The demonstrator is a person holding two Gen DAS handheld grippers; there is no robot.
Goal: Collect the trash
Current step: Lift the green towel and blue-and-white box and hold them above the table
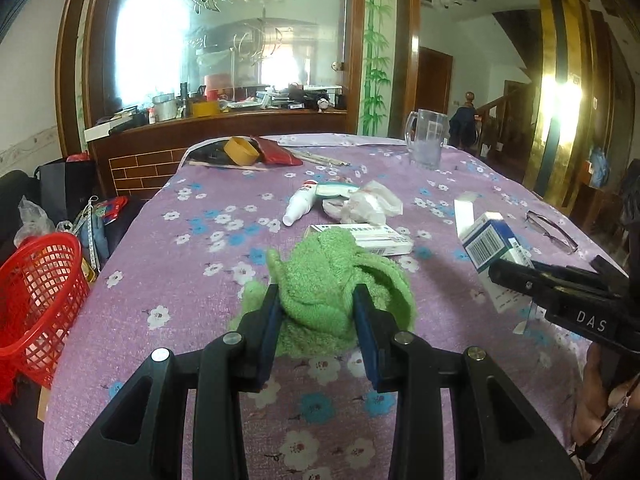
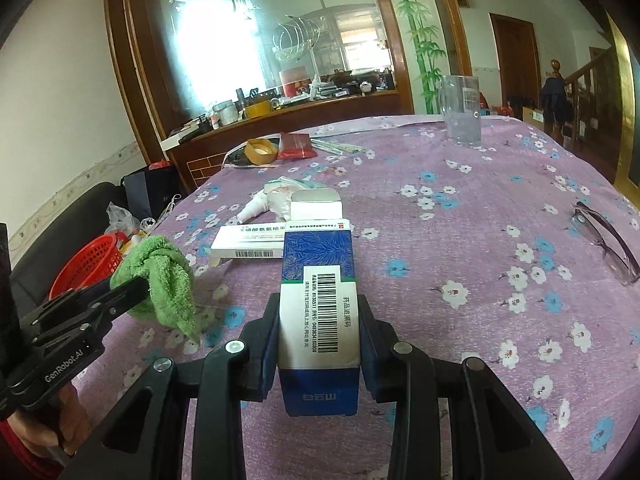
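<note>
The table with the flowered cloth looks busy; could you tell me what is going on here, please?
A person is clearing the table with a gripper in each hand. The left gripper is shut on a green cloth, and the right gripper is shut on a blue and white box. Another flat box, a small white bottle and crumpled wrapping lie on the cloth-covered top. A red basket stands beside the table's left edge.
</note>
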